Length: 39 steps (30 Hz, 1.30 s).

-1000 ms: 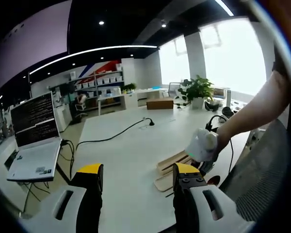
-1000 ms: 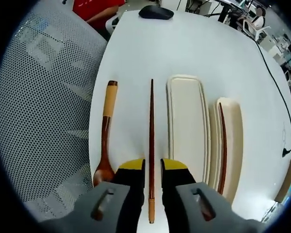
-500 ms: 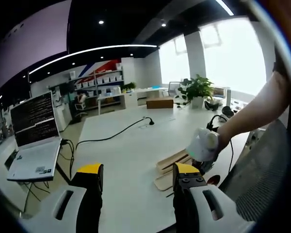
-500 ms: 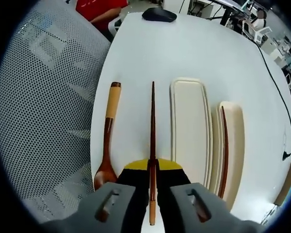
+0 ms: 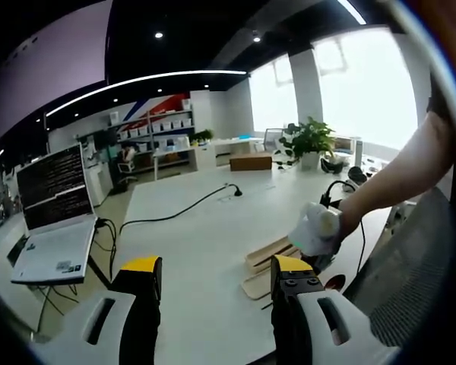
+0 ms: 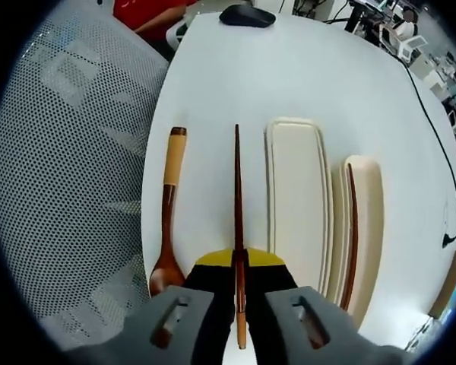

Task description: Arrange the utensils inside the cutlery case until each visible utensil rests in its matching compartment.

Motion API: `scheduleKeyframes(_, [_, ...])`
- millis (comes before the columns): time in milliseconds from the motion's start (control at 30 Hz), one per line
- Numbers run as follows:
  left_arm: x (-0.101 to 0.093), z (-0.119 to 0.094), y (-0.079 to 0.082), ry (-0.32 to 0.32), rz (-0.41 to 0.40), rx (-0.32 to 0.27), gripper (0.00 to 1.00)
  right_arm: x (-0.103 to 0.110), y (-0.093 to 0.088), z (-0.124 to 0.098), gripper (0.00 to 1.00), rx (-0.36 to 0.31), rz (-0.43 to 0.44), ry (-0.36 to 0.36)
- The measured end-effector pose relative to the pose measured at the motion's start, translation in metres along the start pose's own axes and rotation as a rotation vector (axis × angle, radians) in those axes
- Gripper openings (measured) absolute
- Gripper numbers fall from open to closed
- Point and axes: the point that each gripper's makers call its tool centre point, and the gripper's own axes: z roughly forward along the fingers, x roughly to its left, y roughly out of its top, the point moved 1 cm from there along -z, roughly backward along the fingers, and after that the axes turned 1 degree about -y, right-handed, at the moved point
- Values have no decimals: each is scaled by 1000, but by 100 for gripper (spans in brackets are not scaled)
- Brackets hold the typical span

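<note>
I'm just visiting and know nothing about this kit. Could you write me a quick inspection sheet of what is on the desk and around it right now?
Surface: white table, bare in the middle.
Job's things: two cream case trays lie side by side; one chopstick lies in the far-right tray; the wooden spoon lies on the table.
Clutter: black mouse; open laptop; headphones.
Grippers: right gripper shut on a second chopstick; left gripper open, holding nothing.
Cables: black cable runs across the table.
Surroundings: mesh chair, potted plant, shelves, a person's arm.
</note>
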Motion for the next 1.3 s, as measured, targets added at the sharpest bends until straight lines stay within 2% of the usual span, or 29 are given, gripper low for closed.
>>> scheduleKeyframes(533, [0,-1,-1,0,4,4,59,-7,-4,-21,0,-8,6,-33])
scheduleKeyframes(767, [1,-1,-1,0,7,3,59,-11,-10,-31,0,15,-16,-65])
scheduleKeyframes(1300, [1,-2,0,2,8,0,59,-26,-16,-60,0,8,11,-112])
